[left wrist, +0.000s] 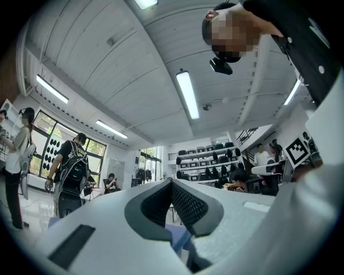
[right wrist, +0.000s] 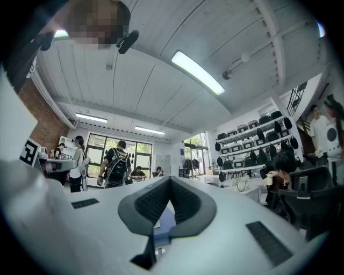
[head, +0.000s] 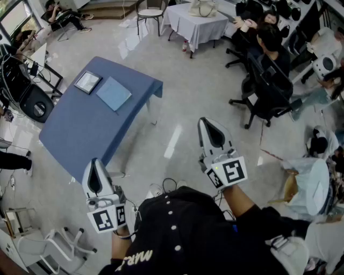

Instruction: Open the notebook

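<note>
A light blue notebook (head: 113, 93) lies closed on a blue-clothed table (head: 80, 129) at the upper left of the head view. Beside it lies a flat dark-framed panel (head: 87, 81). My left gripper (head: 94, 163) is held low over the floor, short of the table's near corner, and its jaws are shut on nothing. My right gripper (head: 206, 122) is further right over bare floor, also shut and empty. In the left gripper view the left gripper's (left wrist: 172, 183) pads meet, and in the right gripper view the right gripper's (right wrist: 169, 180) do too. Both grippers point about level toward the room.
Several people sit on black office chairs (head: 263, 91) at the right. A white-clothed table (head: 194, 24) with a bag stands at the top, a chair (head: 149, 13) beside it. Black equipment (head: 32, 102) flanks the blue table's left. Cables (head: 166, 185) lie on the floor near my feet.
</note>
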Motion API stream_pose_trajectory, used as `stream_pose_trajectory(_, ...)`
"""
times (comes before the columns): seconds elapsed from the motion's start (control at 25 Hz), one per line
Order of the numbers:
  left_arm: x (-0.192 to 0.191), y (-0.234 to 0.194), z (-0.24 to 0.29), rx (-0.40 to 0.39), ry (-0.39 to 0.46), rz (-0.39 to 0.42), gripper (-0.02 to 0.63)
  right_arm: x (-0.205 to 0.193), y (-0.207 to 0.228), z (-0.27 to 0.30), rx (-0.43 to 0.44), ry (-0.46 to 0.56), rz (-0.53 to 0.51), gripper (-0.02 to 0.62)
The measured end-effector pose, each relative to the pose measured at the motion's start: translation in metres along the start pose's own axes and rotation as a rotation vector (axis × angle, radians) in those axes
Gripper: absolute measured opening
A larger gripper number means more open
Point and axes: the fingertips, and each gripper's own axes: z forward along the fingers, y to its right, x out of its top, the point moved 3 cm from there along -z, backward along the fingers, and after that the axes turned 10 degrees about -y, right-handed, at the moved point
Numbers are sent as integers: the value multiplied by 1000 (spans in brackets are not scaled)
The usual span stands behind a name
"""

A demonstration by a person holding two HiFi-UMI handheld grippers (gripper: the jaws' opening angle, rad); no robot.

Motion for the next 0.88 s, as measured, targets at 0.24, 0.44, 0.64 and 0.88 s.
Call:
stream_pose_trajectory(0.24,5,-1,2,3,8,2,2,5,-1,4,7,1,-9,3)
stream_pose_trajectory(0.44,3,1,2,9,5,-1,2,4,2,3,12,13,36,3)
stream_pose_trajectory(0.64,-5,-2,3,16,-9,-3,2,-4,2,6,14,8,51,3)
stream_pose_trajectory(0.88,-14,-13,12,21,-42,16,355,-8,-7,13,7,-8,44,4)
